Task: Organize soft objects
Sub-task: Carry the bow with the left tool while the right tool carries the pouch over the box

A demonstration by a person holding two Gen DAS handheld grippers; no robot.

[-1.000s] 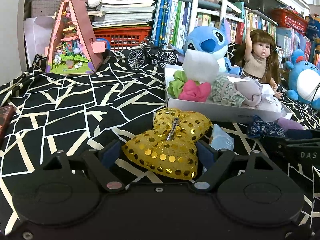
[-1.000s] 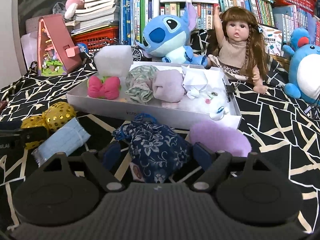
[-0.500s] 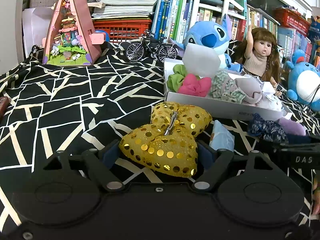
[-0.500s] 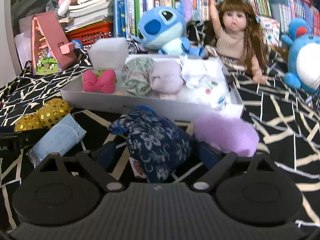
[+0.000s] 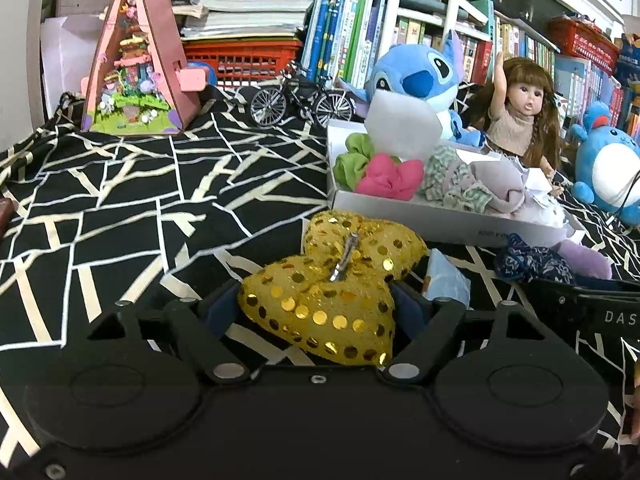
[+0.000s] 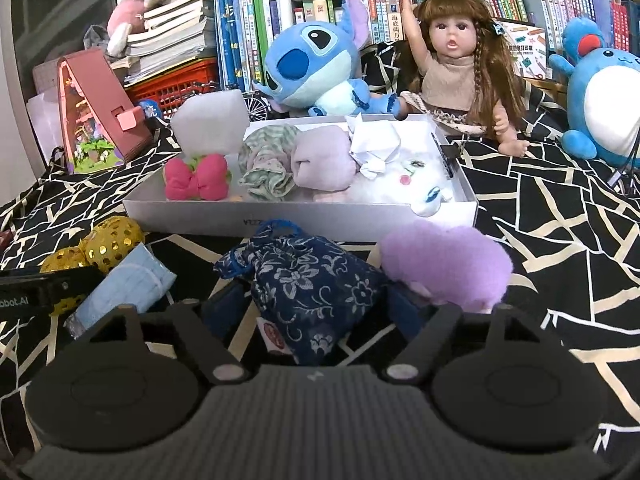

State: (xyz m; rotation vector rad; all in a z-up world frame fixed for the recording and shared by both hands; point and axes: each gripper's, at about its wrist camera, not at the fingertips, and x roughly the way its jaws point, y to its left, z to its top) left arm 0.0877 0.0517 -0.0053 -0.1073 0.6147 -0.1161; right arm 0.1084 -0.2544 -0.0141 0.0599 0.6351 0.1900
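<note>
both tongs are closing: left gripper (image 5: 316, 312) on the gold bow (image 5: 332, 292), right gripper (image 6: 316, 308) on the blue pouch (image 6: 312, 284); behind them, the white box (image 6: 192, 216) holds a pink bow (image 6: 196, 182) and cloths (image 6: 266, 168).

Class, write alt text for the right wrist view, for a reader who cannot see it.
The right hand-held gripper is closing on a navy floral pouch lying on a black-and-white cloth. Beside the pouch lies a purple plush; behind both, a white box holds soft items, with a doll beyond.

Between my left gripper's (image 5: 318, 306) closing jaws lies the gold sequinned fabric bow (image 5: 336, 288); the shallow white cardboard box (image 5: 440, 222) sits beyond it (slightly right), and the navy floral cloth pouch (image 6: 316, 284) lies between my right gripper's (image 6: 316, 308) closing jaws, before that box.
</note>
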